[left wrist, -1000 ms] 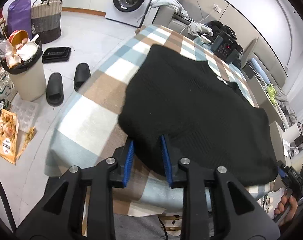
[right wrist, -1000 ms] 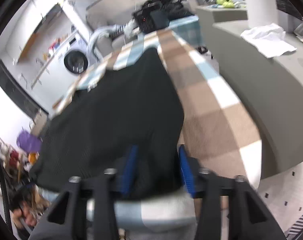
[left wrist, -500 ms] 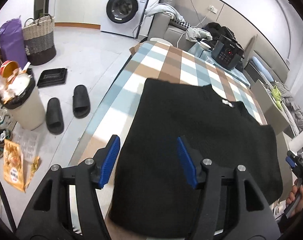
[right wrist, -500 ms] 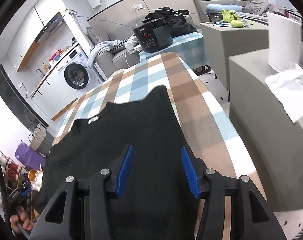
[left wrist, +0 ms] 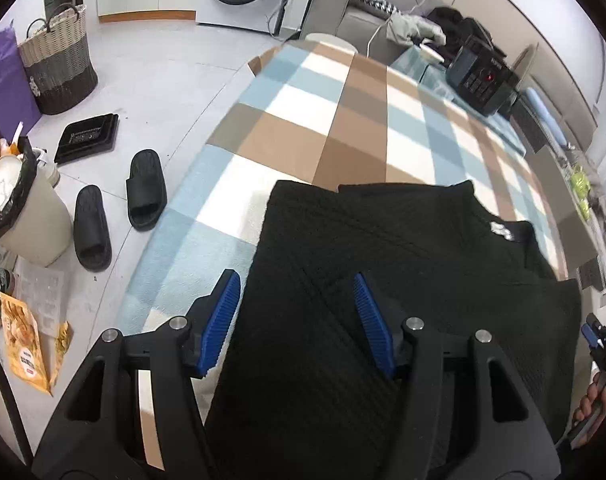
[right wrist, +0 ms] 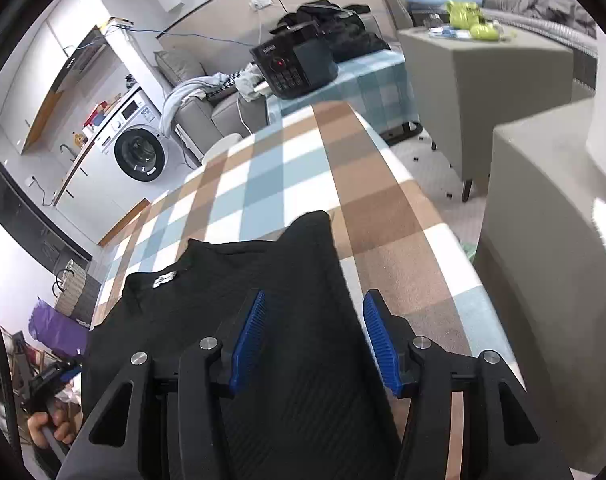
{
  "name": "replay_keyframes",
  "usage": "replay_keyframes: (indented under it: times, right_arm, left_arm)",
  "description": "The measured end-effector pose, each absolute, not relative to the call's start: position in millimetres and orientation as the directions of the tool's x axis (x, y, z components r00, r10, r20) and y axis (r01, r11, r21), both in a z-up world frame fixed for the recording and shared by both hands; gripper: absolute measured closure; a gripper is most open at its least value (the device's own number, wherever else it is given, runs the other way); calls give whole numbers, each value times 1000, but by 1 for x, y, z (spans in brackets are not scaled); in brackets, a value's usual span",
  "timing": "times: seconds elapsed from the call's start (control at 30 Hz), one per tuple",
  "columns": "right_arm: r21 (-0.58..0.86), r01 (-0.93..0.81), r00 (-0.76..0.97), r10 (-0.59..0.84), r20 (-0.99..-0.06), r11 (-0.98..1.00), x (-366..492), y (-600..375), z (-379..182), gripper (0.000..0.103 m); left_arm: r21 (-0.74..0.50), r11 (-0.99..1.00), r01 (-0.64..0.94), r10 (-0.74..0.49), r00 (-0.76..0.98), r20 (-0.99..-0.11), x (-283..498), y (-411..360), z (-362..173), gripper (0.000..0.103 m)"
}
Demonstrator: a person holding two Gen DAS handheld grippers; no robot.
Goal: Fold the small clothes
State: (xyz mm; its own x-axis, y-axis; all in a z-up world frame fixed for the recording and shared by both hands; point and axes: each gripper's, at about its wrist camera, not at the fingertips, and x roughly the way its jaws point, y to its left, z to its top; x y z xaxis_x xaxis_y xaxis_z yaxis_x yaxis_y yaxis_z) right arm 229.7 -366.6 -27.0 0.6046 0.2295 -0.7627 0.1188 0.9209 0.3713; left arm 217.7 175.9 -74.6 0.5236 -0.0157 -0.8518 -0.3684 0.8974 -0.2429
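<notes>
A: Where is the garment?

B: The black sweater lies on the checked blanket that covers the table, with its neck label facing up and one side folded over the middle.

A: And the left gripper?

B: Its blue pads stand wide apart above the sweater's near part, released, with nothing between them.

A: The right gripper?

B: The same: spread wide above the sweater's right side, grasping nothing.

A: What else is around?

B: A black cooker sits on the far end of the table. On the floor to the left are two black slippers, a bin and a woven basket. A washing machine stands by the far wall.
</notes>
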Motion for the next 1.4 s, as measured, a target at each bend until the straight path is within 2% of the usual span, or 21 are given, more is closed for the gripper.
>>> replay_keyframes:
  times: [0.2,0.3,0.37,0.43,0.47,0.5,0.53,0.57,0.6,0.63,0.87,1.0,1.23,1.4]
  right_arm:
    - [387,141,570,245,-784,911,249,-375,-48,51]
    - [395,108,570,269,-776,912,252,-369,-48,51]
    - [388,81,580,273,-767,918,254,-364,-46,51]
    - [359,58,597,256,-760,931,256,-358,-43,51]
    - [340,48,605,243,-758,939,257,-355,-41,58]
    - [320,39,614,230,-755,947,257,-352,-39,64]
    - [290,21,621,215,-753,957,257,-347,-36,78]
    - [271,15,624,203,-755,962,258,-344,-35,84]
    - [250,-7,619,200,-759,968,258,-340,-35,94]
    - [239,-23,616,202,-761,971,257,-336,-34,96]
    - [275,-39,594,244,-767,961,257,-335,-35,94]
    - [238,-39,584,215,-782,970,262,-333,-42,96]
    - [227,-71,720,207,-663,971,250,-337,8,99]
    - [223,-52,767,182,-616,974,265,-336,32,99]
  left_arm:
    - [-234,907,-351,-10,536,-844,234,167,-86,47]
    - [-243,906,-346,-9,560,-829,233,167,-86,69]
    - [-240,906,-348,5,575,-818,232,168,-84,89]
    - [-243,906,-346,15,600,-800,228,169,-80,96]
    - [-244,906,-346,17,607,-794,227,169,-78,98]
    - [-248,906,-345,19,616,-788,225,170,-76,99]
    - [-250,906,-342,21,625,-780,223,169,-72,100]
    - [-251,907,-339,23,635,-772,221,169,-69,100]
    - [-251,909,-334,23,640,-768,218,168,-67,100]
    - [-251,909,-333,24,644,-765,217,168,-65,100]
    - [-261,904,-339,19,642,-767,214,169,-64,100]
    - [-270,897,-351,20,642,-767,215,171,-66,100]
    - [-311,891,-330,26,722,-691,211,174,-32,102]
    - [-289,896,-337,65,743,-666,229,179,-12,102]
